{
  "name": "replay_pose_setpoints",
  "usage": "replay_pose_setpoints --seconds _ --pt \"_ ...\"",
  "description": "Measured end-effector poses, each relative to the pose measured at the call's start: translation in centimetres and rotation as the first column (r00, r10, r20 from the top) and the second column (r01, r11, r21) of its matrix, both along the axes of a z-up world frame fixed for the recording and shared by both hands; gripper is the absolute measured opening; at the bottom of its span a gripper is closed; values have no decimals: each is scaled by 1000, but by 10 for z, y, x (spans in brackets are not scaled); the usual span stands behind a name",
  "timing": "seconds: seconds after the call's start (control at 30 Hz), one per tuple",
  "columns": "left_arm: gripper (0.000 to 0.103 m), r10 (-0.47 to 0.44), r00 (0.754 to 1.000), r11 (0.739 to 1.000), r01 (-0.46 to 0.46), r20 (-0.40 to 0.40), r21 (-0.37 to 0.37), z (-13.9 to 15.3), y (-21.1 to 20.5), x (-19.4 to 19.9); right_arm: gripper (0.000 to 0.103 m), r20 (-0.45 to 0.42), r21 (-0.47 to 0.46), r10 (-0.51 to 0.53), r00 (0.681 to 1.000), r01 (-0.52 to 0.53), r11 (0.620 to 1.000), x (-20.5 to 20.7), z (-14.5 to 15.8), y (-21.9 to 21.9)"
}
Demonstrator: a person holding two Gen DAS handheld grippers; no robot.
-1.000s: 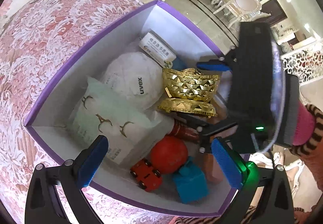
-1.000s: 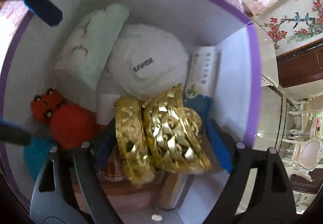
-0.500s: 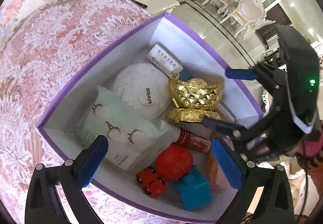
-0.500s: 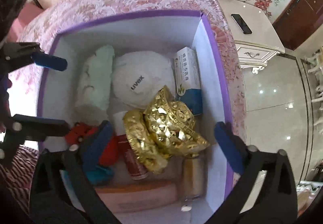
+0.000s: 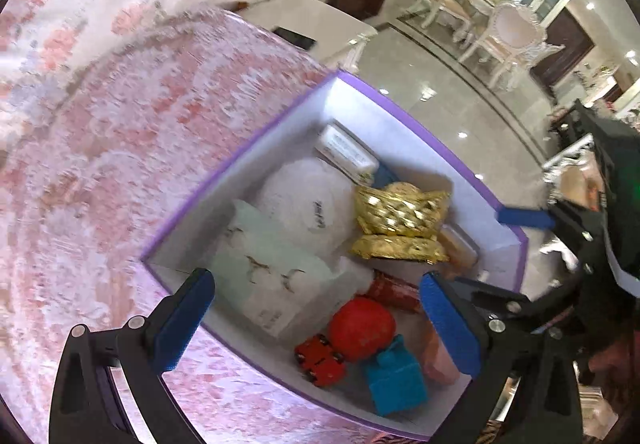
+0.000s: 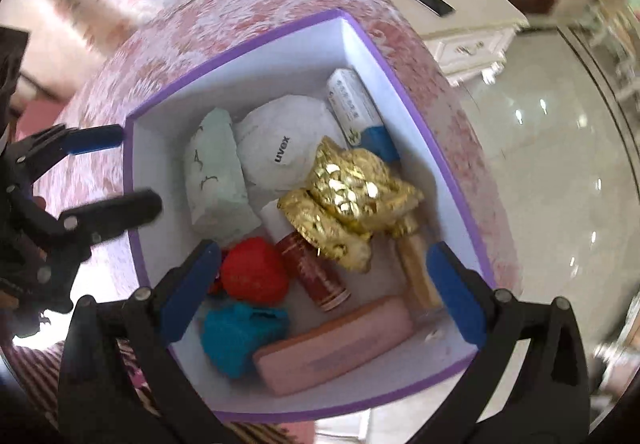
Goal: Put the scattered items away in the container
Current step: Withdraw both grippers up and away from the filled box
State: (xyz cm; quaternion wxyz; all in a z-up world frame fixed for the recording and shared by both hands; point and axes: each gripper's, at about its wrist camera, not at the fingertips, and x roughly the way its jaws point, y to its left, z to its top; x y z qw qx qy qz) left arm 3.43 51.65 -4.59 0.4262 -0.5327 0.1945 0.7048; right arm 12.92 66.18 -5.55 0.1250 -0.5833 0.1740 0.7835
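Note:
A white box with a purple rim [image 5: 248, 179] [image 6: 156, 163] stands on the floral cloth. In it lie a gold ingot ornament [image 5: 400, 211] [image 6: 352, 187], a white mask [image 6: 280, 147], a mint tissue pack [image 6: 216, 171], a medicine box [image 6: 352, 103], a red ball [image 6: 252, 274], a blue block [image 6: 240, 332], a red toy car [image 5: 320, 360], a red bottle [image 6: 312, 272] and a pink case [image 6: 336, 344]. My right gripper [image 6: 322, 284] hangs open above the box, holding nothing. My left gripper [image 5: 318, 320] is open over the box's near corner, also with nothing in it.
The pink floral cloth [image 5: 120, 163] covers a round table around the box. A white cabinet [image 6: 472, 27] with a phone [image 6: 430, 1] on it stands behind. Glossy floor [image 5: 460, 115] and white chairs [image 5: 512, 31] lie beyond the table's edge.
My right gripper let go of the gold ingot, which now lies in the box, then opened wide, rolled and rose. The left gripper also lifted and tilted up.

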Motion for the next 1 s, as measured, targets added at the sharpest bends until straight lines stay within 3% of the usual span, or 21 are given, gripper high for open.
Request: replay_pose_setpoints --seconds 0.27,0.6,0.83,1.0 --pt "103 63 995 996 -67 -75 -57 9 -2 -17 103 1 -36 -127 992 127 991 23 1 -16" --pt "103 1 985 999 -9 -174 -44 22 9 -3 103 43 70 -170 985 166 984 32 11 -26" --pt "103 13 983 999 -18 -184 -27 31 13 -6 103 31 100 -175 984 171 980 39 21 -33" --pt "103 22 972 996 -41 -233 -77 31 17 -2 103 22 130 -155 988 151 980 39 29 -42"
